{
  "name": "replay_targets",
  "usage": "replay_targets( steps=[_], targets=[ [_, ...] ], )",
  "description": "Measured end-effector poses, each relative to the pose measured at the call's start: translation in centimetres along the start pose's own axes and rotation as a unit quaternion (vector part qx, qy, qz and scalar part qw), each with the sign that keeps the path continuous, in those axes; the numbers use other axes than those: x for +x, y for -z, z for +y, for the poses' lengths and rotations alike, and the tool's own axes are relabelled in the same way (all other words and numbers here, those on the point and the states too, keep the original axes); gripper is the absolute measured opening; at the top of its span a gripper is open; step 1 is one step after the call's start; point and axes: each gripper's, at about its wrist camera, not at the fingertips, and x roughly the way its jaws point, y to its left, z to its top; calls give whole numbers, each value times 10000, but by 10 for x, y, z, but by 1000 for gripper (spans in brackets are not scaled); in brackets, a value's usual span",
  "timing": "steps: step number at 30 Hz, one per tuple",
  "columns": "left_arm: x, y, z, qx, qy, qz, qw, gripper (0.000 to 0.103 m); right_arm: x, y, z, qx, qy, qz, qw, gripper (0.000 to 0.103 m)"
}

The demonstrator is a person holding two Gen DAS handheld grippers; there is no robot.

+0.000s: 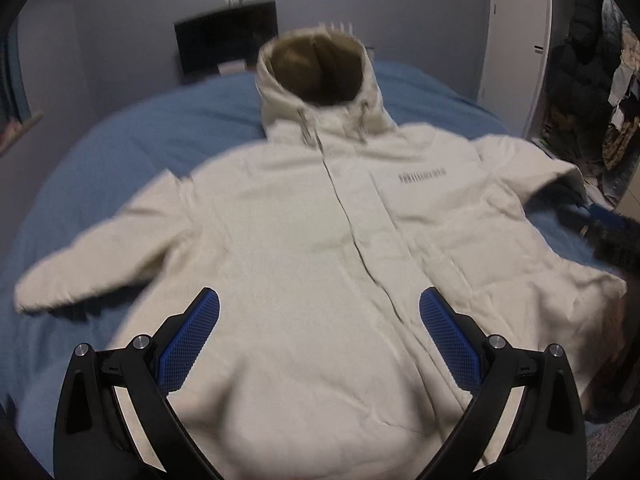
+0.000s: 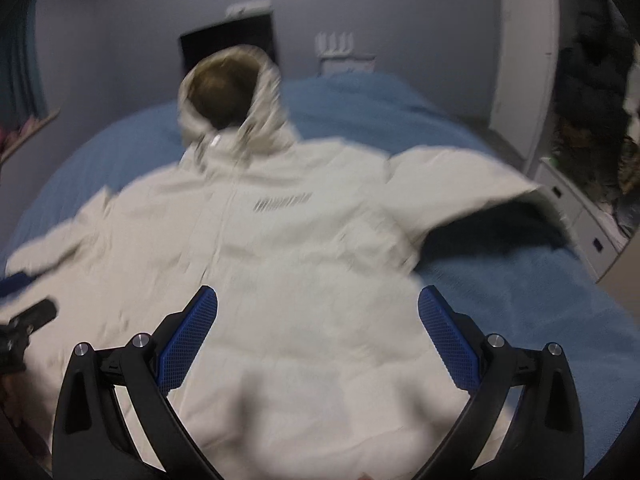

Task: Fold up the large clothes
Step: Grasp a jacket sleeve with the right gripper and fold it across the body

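Jacket: lying front-up, sleeves spread, on the blue bed.
Left tongs: hovering wide, empty.
Right tongs: hovering wide, empty.

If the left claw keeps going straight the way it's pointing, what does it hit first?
Most likely the cream hooded jacket spread on the blue bed cover. The left claw is open, aimed at the jacket's lower front near the zip line. Nothing shows in between, though blur leaves depth uncertain.
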Motion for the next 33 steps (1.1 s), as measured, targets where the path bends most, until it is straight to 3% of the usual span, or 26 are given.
replay_targets(
  steps=[4,9,12,16,17,22,27,33],
  targets=[
    [-15,-38,16,-172,145,-216,9995,97,13,-29,-39,279,180,262,9991,97],
    [-22,-90,41,-195,-336,-615,9973,97,33,-58,-87,472,532,339,9969,97],
    [-14,-118,54,-266,-221,-496,9982,97,56,-78,-130,1006,571,597,9915,97],
    [-1,-136,69,-604,288,-411,9969,97,90,-90,-189,1866,629,917,9761,97],
    [5,-138,71,-643,347,-382,9966,97,102,-90,-204,2087,646,996,9707,97],
    [44,-124,73,-628,-75,-257,9977,97,145,-80,-253,2923,432,1205,9477,97],
    [86,-93,83,-740,105,194,9970,97,167,-75,-294,3654,249,998,9252,91],
    [112,-73,97,-744,6,303,9968,97,182,-73,-336,4130,324,662,9077,64]
  ],
)
